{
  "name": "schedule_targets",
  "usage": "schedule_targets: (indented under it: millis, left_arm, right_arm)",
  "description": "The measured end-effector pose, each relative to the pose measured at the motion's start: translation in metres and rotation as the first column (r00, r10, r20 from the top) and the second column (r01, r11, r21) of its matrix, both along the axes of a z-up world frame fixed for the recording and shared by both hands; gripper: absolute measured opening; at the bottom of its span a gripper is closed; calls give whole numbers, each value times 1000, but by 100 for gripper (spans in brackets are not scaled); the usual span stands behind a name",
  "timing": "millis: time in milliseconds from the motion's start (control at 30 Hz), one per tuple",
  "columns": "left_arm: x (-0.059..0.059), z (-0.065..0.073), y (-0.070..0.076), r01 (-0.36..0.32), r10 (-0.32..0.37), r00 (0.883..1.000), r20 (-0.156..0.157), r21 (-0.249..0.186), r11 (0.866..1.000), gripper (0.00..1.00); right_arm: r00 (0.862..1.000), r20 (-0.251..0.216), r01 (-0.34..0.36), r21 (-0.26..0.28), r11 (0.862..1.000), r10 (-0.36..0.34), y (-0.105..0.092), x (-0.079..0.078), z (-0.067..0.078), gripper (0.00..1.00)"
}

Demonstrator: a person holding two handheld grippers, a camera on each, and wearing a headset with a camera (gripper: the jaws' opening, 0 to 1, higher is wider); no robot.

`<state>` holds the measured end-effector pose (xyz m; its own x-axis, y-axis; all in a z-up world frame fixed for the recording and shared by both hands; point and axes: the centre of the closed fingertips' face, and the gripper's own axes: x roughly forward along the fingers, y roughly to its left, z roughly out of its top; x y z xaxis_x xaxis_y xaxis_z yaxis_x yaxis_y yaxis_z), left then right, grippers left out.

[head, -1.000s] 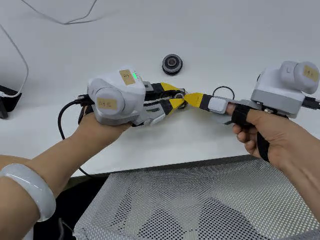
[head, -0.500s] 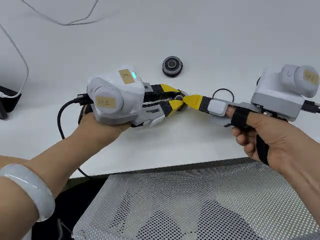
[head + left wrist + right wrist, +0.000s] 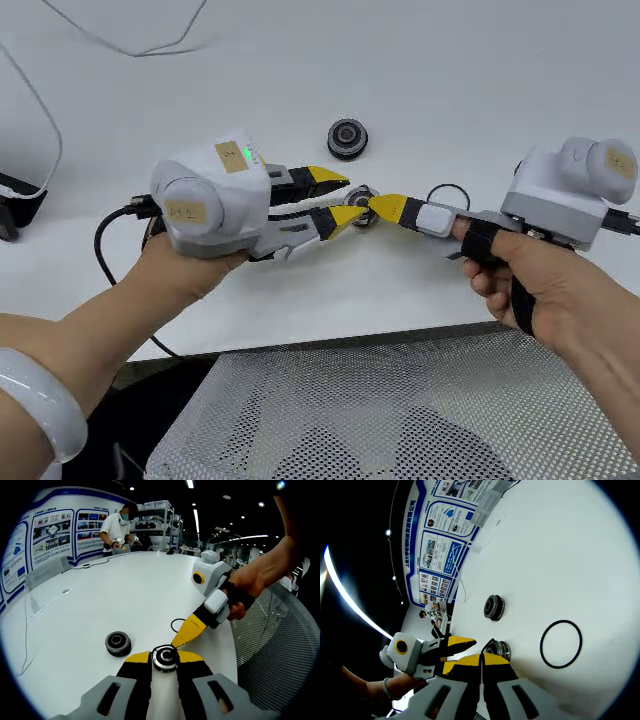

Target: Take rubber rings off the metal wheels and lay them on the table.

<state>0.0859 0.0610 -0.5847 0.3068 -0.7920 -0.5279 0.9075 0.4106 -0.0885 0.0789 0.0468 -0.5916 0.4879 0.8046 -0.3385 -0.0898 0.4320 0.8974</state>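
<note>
Two wheels in play, and one is up off the table. Your left gripper (image 3: 342,195) is clamped on the metal wheel (image 3: 164,658), a jaw on each side, over the near edge. Your right gripper (image 3: 385,207), jaws pressed together, noses into its rim; I can't tell whether it has any rubber pinched. Pull crooked and the wheel could twist out of that clamp and roll off the edge. The second wheel (image 3: 347,137) sits farther back, and one loose ring (image 3: 541,642) lies to the right. The white table (image 3: 480,80) is smooth and slick, with display boards (image 3: 50,530) beyond it.
</note>
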Motion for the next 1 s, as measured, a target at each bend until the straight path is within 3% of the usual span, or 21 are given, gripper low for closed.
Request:
schedule_targets:
  millis: [200, 267, 367, 567, 1000]
  left_arm:
    - [-5, -6, 10, -11, 11, 1000, -16, 23, 1000, 21]
    - [-7, -6, 11, -10, 10, 1000, -19, 19, 1000, 20]
    - [-7, -7, 11, -10, 10, 1000, -22, 21, 1000, 20]
    - [-7, -7, 11, -15, 15, 1000, -24, 19, 1000, 20]
    - [-8, -6, 15, -31, 31, 999, -23, 15, 999, 22]
  right_arm:
    - [1000, 15, -2, -3, 1000, 2, 2, 1, 1, 1]
    - [999, 39, -3, 28, 1000, 2, 5, 3, 9, 1]
    - [999, 48, 1, 26, 1000, -2, 6, 6, 14, 1]
    - [999, 40, -4, 23, 1000, 3, 3, 5, 13, 1]
    - [999, 44, 18, 56, 998, -20, -6, 2, 29, 1]
